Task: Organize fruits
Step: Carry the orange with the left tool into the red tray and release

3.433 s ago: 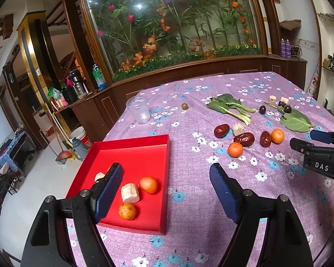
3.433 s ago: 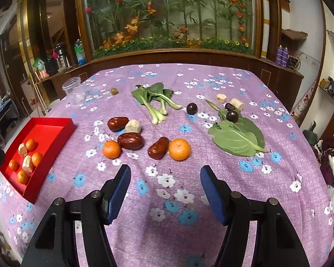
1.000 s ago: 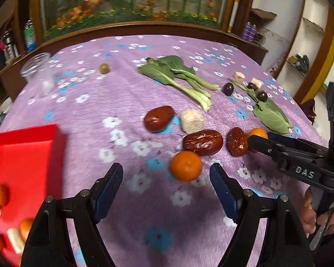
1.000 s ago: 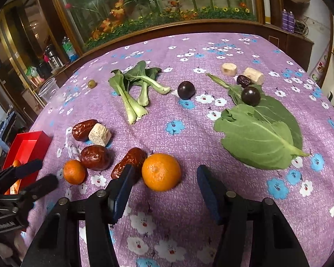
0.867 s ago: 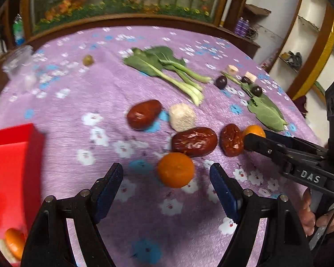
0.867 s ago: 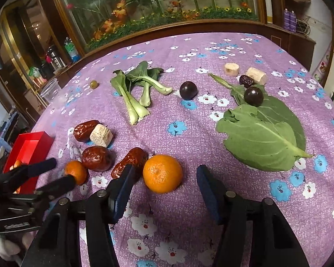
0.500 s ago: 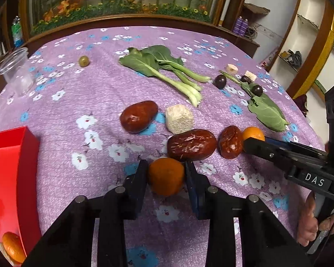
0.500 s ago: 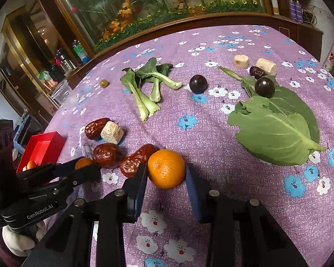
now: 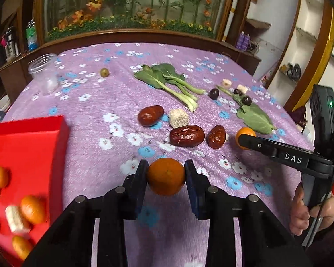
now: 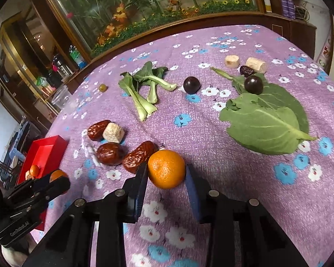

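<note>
My left gripper [image 9: 166, 175] is shut on a small orange [image 9: 166, 176] and holds it just above the purple flowered cloth. My right gripper [image 10: 167, 173] is shut on a second orange [image 10: 166, 169], next to a wrinkled red date [image 10: 140, 156]. A red tray [image 9: 31, 146] at the left holds several oranges and pale chunks. In the right wrist view the tray [image 10: 44, 153] is far left, and the left gripper's arm [image 10: 33, 191] partly hides its orange [image 10: 56, 174]. Two more dates [image 9: 186, 135] [image 9: 150, 115] and a pale chunk [image 9: 178, 118] lie mid-table.
Bok choy [image 9: 173, 84], a big green leaf [image 10: 267, 120], dark plums [image 10: 191, 85] [image 10: 253, 84], pale chunks [image 10: 232, 61], a green olive [image 9: 104, 72] and a clear jar [image 9: 44, 76] lie farther back. A wooden planter ledge borders the table's far side.
Both grippers closed on their oranges about half a second ago. The left one has since drawn back toward the tray side with its orange off the cloth.
</note>
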A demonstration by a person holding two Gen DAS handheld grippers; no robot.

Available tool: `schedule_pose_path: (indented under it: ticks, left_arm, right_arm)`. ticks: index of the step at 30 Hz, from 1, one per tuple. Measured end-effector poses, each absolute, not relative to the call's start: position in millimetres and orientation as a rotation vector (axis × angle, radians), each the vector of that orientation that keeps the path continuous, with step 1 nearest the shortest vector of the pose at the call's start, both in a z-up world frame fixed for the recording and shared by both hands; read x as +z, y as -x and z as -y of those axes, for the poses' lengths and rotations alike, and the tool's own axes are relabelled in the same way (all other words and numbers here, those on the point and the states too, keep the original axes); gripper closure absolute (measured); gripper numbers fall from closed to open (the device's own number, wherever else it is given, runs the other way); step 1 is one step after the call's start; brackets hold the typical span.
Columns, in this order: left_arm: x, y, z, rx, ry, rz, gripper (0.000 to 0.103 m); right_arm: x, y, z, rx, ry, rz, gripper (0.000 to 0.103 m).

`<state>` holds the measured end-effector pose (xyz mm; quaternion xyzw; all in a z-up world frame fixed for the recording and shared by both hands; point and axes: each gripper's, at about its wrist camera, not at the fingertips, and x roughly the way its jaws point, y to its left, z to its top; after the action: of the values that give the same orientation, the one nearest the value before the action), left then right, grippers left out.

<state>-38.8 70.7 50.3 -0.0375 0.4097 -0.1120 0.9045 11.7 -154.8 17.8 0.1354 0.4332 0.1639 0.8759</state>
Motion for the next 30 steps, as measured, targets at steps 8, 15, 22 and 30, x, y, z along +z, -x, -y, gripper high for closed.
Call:
schedule_pose_path:
  ticks: [8,15,22,30]
  left_arm:
    - [72,89,-147,-0.117,0.266,-0.782,0.071]
    - [77,130,-231,0.077,0.367,-0.728,0.071]
    - [63,153,-279,0.19,0.411,-0.722,0.071]
    - [51,157,-309,0.23,0.466,-0.723,0.071]
  right_arm:
    - [55,20,138,0.386,-0.253,-0.856,0.066]
    - [77,49,76,0.5,-0.18,-0.842,0.066]
    - [75,69,-11,0.64,-0.098,-0.882,0.066]
    - [64,83,-87,0.743,-0.027,-0.928,0.065]
